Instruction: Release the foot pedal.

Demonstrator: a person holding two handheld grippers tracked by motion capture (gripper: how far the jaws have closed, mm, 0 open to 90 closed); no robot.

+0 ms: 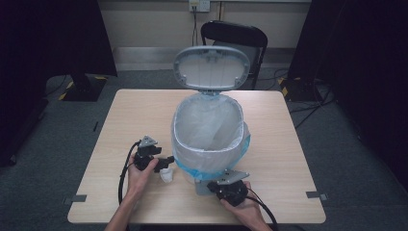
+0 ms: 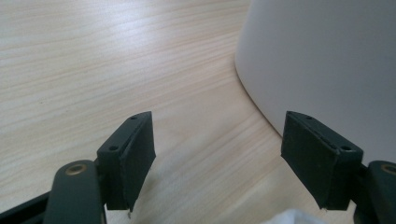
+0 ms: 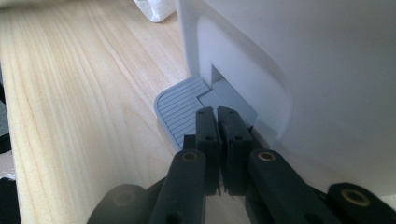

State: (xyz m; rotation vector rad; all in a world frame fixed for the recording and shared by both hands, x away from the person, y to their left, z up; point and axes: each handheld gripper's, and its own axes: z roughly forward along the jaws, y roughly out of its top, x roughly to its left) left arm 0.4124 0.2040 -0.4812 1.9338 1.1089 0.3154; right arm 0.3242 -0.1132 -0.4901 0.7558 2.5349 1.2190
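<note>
A pale wooden table point(image 1: 120, 120) carries a white pedal bin point(image 1: 208, 144) near its middle, toward the person's side. The bin's grey lid point(image 1: 211, 67) stands raised and tilted back, and a thin liner bag point(image 1: 211, 120) lines the inside, its blue edge folded out over the rim. Behind the table a black chair point(image 1: 235, 36) faces the wall. The right gripper point(image 1: 226, 185) sits at the bin's near foot, held in the person's right hand point(image 1: 248, 209); in the right gripper view its jaws are pressed together with nothing between them, and their tips rest on the grey ribbed pedal point(image 3: 180, 109) that sticks out from a recess at the bin's base. The left gripper point(image 1: 163, 161) lies low over the tabletop just left of the bin, held in the left hand point(image 1: 139, 175); its jaws stand well apart over bare wood, clamped on nothing, with the bin's white wall point(image 2: 322, 70) close beside one jaw. A small crumpled white wad of paper point(image 1: 167, 176) lies on the table just beside the left gripper's tips, near the bin's left side, and its edge peeks in at the bottom of the left gripper view.
</note>
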